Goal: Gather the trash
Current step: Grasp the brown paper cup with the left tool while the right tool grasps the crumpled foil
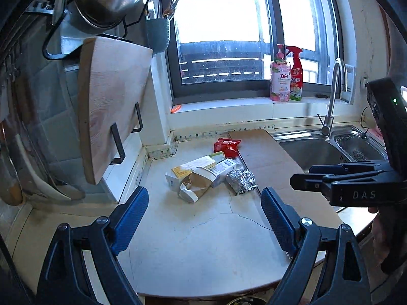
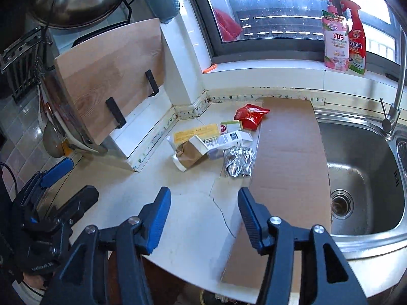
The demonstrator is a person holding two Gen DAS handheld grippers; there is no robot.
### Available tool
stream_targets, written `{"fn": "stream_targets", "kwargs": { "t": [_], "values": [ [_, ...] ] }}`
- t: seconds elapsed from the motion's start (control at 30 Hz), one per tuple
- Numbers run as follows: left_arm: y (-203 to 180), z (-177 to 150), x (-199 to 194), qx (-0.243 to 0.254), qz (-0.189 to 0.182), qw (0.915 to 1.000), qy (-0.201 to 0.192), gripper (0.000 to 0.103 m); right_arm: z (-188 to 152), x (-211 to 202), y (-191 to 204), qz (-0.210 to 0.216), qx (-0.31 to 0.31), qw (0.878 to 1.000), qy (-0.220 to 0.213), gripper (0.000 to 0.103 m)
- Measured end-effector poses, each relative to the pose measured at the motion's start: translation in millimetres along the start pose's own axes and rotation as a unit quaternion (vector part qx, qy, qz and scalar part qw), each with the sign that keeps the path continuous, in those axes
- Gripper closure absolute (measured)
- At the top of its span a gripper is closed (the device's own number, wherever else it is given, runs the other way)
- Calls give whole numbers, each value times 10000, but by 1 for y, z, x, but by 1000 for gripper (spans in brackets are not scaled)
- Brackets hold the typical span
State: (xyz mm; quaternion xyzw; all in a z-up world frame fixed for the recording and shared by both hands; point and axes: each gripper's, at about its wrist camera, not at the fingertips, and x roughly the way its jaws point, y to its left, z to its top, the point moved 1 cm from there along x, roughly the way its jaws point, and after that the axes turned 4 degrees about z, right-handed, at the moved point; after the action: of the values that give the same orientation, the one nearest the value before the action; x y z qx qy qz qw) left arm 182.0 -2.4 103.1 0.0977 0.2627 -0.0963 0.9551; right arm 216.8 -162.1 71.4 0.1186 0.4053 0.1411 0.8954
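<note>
Right wrist view shows both the left gripper (image 1: 204,218) and right gripper (image 2: 204,212) with fingers apart and empty, near the light, crinkly foil ball (image 2: 238,161), best pinched across its squashy middle.

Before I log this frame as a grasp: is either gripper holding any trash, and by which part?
Nothing is held. The left gripper and right gripper both have open, empty jaws, short of the trash pile.

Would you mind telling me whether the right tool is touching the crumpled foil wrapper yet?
Apart. The right wrist view shows the right tool open, with bare countertop between its fingertips and the foil wrapper.
</note>
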Motion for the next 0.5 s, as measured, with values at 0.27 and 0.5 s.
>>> {"fn": "stream_targets", "kwargs": {
  "t": [0.27, 0.5],
  "values": [
    [4, 10, 112, 188, -339, 9946, 963, 14, 37, 86, -38, -265, 252, 9978, 545, 46],
    [-1, -7, 190, 381, -362, 9854, 1617, 14, 39, 143, -72, -183, 770, 9915, 1036, 46]
  ]
}}
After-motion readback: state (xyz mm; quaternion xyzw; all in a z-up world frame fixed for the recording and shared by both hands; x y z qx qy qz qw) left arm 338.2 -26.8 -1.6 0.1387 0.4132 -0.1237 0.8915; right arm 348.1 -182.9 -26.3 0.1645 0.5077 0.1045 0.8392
